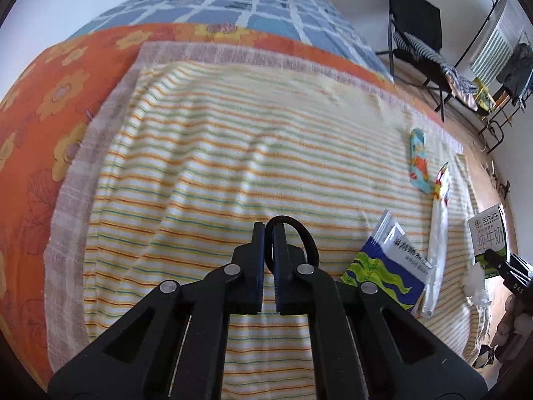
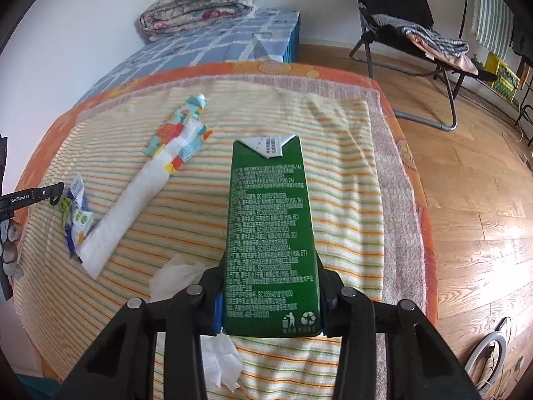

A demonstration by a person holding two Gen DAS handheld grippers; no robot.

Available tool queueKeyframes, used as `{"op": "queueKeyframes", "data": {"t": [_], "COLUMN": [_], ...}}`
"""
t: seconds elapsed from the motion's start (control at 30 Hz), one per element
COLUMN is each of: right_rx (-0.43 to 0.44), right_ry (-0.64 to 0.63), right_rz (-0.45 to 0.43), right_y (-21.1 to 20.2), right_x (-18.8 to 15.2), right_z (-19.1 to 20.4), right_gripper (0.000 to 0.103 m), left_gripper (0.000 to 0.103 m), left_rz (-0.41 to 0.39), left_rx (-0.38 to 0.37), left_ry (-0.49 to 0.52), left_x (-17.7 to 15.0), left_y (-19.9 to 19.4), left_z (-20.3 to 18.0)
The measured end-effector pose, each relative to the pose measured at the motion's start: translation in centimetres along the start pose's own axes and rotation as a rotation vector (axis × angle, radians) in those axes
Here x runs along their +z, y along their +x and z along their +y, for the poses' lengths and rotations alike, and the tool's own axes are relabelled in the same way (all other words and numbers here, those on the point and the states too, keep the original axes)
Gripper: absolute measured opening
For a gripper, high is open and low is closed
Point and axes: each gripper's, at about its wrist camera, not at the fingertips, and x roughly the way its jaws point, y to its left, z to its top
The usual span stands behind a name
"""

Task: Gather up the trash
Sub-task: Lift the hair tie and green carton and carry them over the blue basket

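Left hand-held gripper [image 1: 269, 233]: fingers pressed together with a black hair tie [image 1: 301, 233] pinched between them; the loop sticks out to the right of the tips, over the near-middle of the striped towel [image 1: 206, 153].

Right hand-held gripper [image 2: 271, 295]: clamped on the green milk carton [image 2: 269, 226], gripping it by its lower sides. The carton points away from the camera, folded white flap at the far end, printed back side up. It also shows at the far right edge of the left wrist view [image 1: 488, 236].

Striped towel: spread flat on the bed, yellow-ish with thin orange and green stripes, a grey-pink towel [image 1: 70, 180] underneath sticking out around the edges.

Bed: orange flowered sheet [image 1: 36, 80] in front, blue checked cover [image 1: 233, 6] further back, a folded quilt [image 2: 200, 1] at the far end by the wall.

Trash on the towel: a colourful tube [image 2: 181, 123] lying far left in the right wrist view, a long strip of white paper [image 2: 133, 200] touching it and running toward the near left, and a blue-green-white wrapper [image 1: 388, 266] just beside the near end of that strip.

Crumpled tissue [image 2: 213, 350]: right under the right hand-held gripper, partly hidden by it.

Background: black folding chair [image 2: 399, 23] with clothes on it, standing on the wooden floor [image 2: 473, 200] to the right of the bed.
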Motion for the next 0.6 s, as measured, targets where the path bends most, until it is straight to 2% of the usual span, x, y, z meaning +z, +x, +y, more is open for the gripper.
{"op": "queueKeyframes", "data": {"t": [0.13, 0.33, 0.6], "right_rx": [-0.008, 0.026, 0.118], "right_ry": [-0.029, -0.035, -0.057], "right_rz": [-0.045, -0.11, -0.159], "right_y": [-1.5, -5.1, -10.6], "right_x": [0.3, 0.3, -2.0], "right_z": [0.7, 1.7, 4.0], "right_gripper": [0.041, 0.041, 0.041], "left_gripper": [0.002, 0.002, 0.002], "left_rz": [-0.029, -0.054, -0.074], "left_rx": [-0.015, -0.033, -0.088], "left_ry": [-0.001, 0.056, 0.145], "left_x": [0.2, -0.5, -4.1], "left_y": [-1.7, -4.6, -10.3], "left_z": [-0.1, -1.6, -4.1]}}
